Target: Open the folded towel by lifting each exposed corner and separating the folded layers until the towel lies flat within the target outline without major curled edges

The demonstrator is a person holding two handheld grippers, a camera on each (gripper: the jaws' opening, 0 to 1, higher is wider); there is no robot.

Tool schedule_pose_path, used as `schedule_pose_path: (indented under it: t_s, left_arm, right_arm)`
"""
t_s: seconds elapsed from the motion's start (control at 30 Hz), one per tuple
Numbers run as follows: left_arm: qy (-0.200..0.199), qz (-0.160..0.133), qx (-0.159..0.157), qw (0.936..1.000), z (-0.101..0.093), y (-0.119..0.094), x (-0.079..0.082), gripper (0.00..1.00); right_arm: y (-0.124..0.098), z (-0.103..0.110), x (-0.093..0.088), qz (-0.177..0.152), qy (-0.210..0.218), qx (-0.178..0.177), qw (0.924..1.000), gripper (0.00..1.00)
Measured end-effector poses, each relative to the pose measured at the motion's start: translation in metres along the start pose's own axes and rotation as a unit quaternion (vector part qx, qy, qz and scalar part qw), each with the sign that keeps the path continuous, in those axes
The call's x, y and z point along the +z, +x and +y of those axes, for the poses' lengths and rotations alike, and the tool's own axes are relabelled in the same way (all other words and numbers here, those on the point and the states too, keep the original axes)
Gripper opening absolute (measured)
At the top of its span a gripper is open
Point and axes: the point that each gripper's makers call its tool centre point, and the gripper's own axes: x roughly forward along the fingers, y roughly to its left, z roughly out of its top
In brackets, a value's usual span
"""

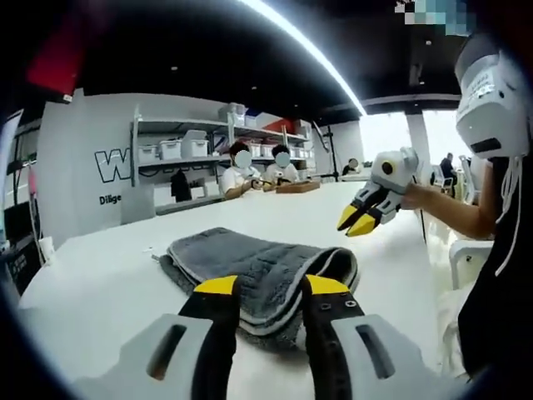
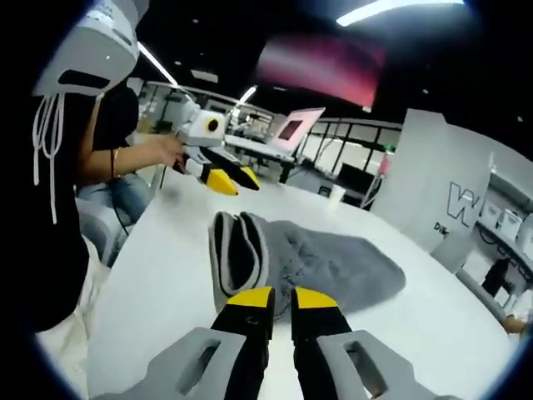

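A grey towel [image 1: 258, 262] lies folded in several layers on the white table [image 1: 100, 283]. In the right gripper view its stacked fold edges face the camera at the near left of the towel [image 2: 333, 262]. My left gripper [image 1: 271, 286] is open, its yellow tips wide apart, with the towel's near edge seen between them. From the other side, the left gripper [image 2: 233, 179] hangs in the air beyond the towel, empty. My right gripper [image 2: 282, 297] has its jaws nearly together. It also hovers above the table to the side of the towel as the right gripper [image 1: 358, 222], holding nothing.
The person holding the grippers stands at the table edge [image 1: 500, 250]. Two people [image 1: 258, 171] sit at the table's far end, with shelves of bins [image 1: 183, 150] behind. A laptop [image 2: 296, 129] and a cup [image 2: 336, 196] stand on the far side. Bare tabletop surrounds the towel.
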Motion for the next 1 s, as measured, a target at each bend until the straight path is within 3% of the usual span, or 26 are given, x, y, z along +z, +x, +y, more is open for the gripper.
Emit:
schedule_pose_path:
  t_s: [0.2,0.4,0.57,0.63,0.8,1.0]
  left_arm:
    - [0.009,0.014,0.0,0.9999,-0.001,0.008,-0.002,0.28]
    - [0.031,0.018,-0.011,0.9993,-0.002,0.017,0.008,0.27]
    - [0.044,0.048,-0.003,0.9978,0.0,0.03,0.006,0.29]
    - [0.045,0.045,-0.006,0.998,-0.003,0.032,0.007,0.3]
    - [0.042,0.038,-0.023,0.9981,-0.017,0.037,0.01,0.29]
    - [0.057,0.063,-0.024,0.9961,-0.027,0.042,-0.001,0.29]
  right_arm:
    - [0.008,-0.001,0.007,-0.005,-0.007,-0.001,1.0,0.02]
    - [0.022,-0.012,0.021,-0.017,-0.005,-0.012,0.9998,0.02]
    - [0.034,-0.016,0.032,-0.023,-0.015,-0.013,0.9995,0.02]
    - [0.039,-0.015,0.035,-0.025,-0.014,-0.011,0.9995,0.01]
    - [0.05,-0.013,0.031,-0.01,-0.018,-0.006,0.9998,0.01]
    - [0.059,-0.003,0.028,-0.009,-0.011,0.01,0.9998,0.01]
